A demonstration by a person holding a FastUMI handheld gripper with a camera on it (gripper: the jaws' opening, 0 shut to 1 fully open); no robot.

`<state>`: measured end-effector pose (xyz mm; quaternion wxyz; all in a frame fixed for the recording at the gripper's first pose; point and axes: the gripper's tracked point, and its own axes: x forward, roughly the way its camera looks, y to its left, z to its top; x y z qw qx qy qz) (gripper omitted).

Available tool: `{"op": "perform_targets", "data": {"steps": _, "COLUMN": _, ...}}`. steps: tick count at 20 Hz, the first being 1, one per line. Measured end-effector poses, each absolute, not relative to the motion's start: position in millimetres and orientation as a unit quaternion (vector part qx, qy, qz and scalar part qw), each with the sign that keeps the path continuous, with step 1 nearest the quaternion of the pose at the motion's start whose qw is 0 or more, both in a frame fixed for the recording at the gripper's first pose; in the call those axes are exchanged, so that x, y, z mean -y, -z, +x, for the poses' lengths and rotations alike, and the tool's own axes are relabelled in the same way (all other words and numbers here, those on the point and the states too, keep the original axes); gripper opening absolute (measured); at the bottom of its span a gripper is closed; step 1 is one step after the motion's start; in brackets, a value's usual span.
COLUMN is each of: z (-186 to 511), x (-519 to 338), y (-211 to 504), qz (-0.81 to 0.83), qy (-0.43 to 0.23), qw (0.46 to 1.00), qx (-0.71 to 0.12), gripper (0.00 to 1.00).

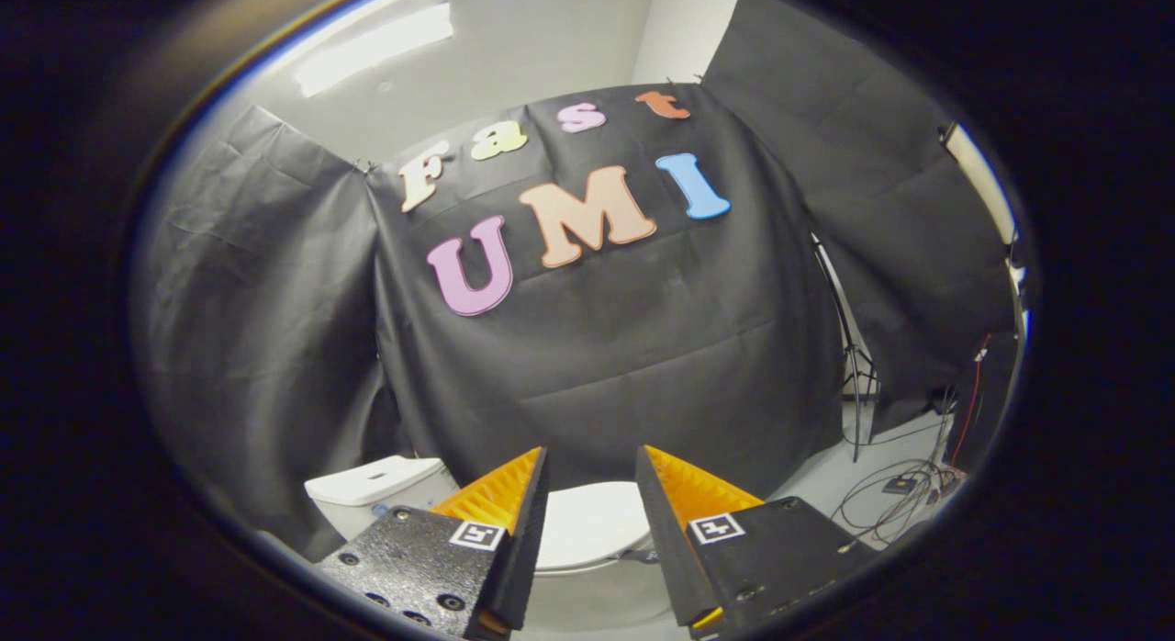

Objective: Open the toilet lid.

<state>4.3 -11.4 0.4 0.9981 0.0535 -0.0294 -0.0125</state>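
Observation:
A white toilet stands low against the black cloth wall, seen from above. Its closed lid (592,523) shows in the gap between my two fingers and lies beyond them. The white cistern (376,490) sits to the left of the left finger. My gripper (592,466) is open, its fingertips well apart with nothing between them, and it hovers above the toilet without touching it.
Black cloth walls close in the back and both sides. To the right of the toilet, a thin stand leg (854,375) and loose cables (904,494) lie on the pale floor. A bright ceiling light (376,44) is overhead.

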Motion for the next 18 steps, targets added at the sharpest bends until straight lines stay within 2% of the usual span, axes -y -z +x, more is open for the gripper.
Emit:
{"op": "perform_targets", "data": {"steps": 10, "z": 12.8, "x": 29.6, "y": 16.6, "qz": 0.117, "qy": 0.043, "qw": 0.991, "qx": 0.04, "gripper": 0.59}}
{"op": "perform_targets", "data": {"steps": 13, "z": 21.8, "x": 32.5, "y": 28.9, "qz": 0.147, "qy": 0.043, "qw": 0.988, "qx": 0.025, "gripper": 0.58}}
{"op": "perform_targets", "data": {"steps": 15, "z": 27.7, "x": 33.3, "y": 37.4, "qz": 0.164, "qy": 0.04, "qw": 0.985, "qx": 0.018, "gripper": 0.53}}
{"op": "perform_targets", "data": {"steps": 18, "z": 35.5, "x": 36.2, "y": 45.4, "qz": 0.193, "qy": 0.034, "qw": 0.98, "qx": 0.021, "gripper": 0.53}}
